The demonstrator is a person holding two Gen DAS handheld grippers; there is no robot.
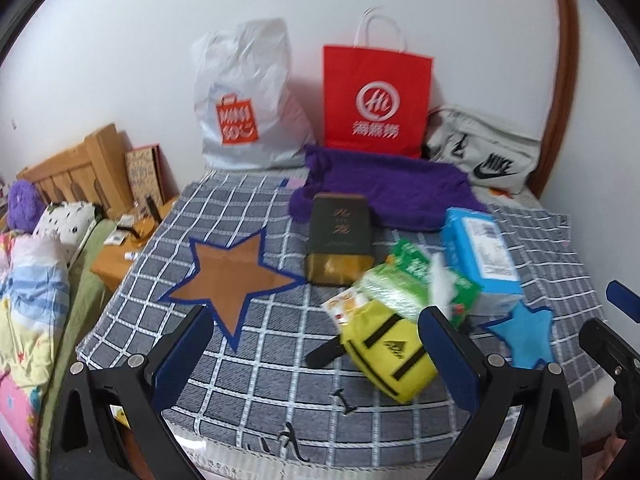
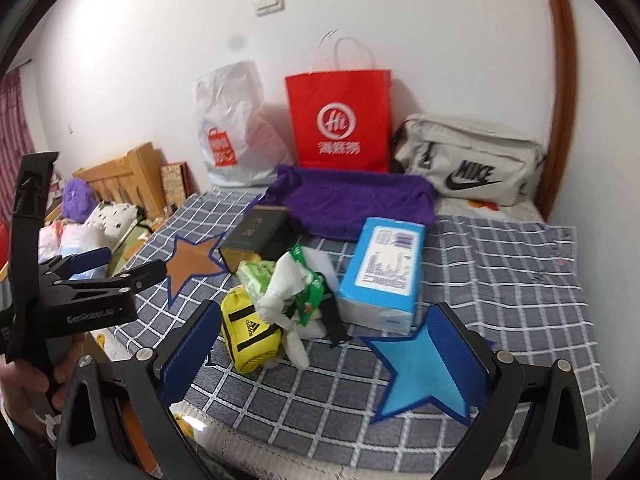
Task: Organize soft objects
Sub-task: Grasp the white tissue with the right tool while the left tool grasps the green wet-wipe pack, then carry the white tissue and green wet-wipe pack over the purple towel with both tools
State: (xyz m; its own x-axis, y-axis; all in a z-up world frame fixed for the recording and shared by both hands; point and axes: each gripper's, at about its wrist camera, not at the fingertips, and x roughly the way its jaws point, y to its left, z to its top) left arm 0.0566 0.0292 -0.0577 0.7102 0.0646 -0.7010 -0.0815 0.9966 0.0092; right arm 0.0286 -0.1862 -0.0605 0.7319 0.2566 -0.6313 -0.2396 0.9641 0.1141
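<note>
A pile sits mid-table on the checked cloth: a yellow Adidas pouch (image 1: 384, 354) (image 2: 250, 332), a green tissue pack (image 1: 416, 284) (image 2: 280, 280) with white tissue spilling out, a blue tissue box (image 1: 480, 256) (image 2: 384, 272) and a dark tea box (image 1: 340, 240) (image 2: 256, 238). A purple cloth (image 1: 384, 192) (image 2: 352, 200) lies behind them. My left gripper (image 1: 316, 356) is open and empty, just in front of the yellow pouch; it also shows in the right wrist view (image 2: 120, 266). My right gripper (image 2: 328, 352) is open and empty, over the blue star (image 2: 420, 364).
A brown star patch (image 1: 236, 276) (image 2: 192, 266) lies left of the pile, the blue star (image 1: 524, 332) right of it. A white plastic bag (image 1: 244, 100), a red paper bag (image 1: 376, 96) and a grey Nike bag (image 1: 484, 152) stand against the back wall. A bed (image 1: 32, 280) is left.
</note>
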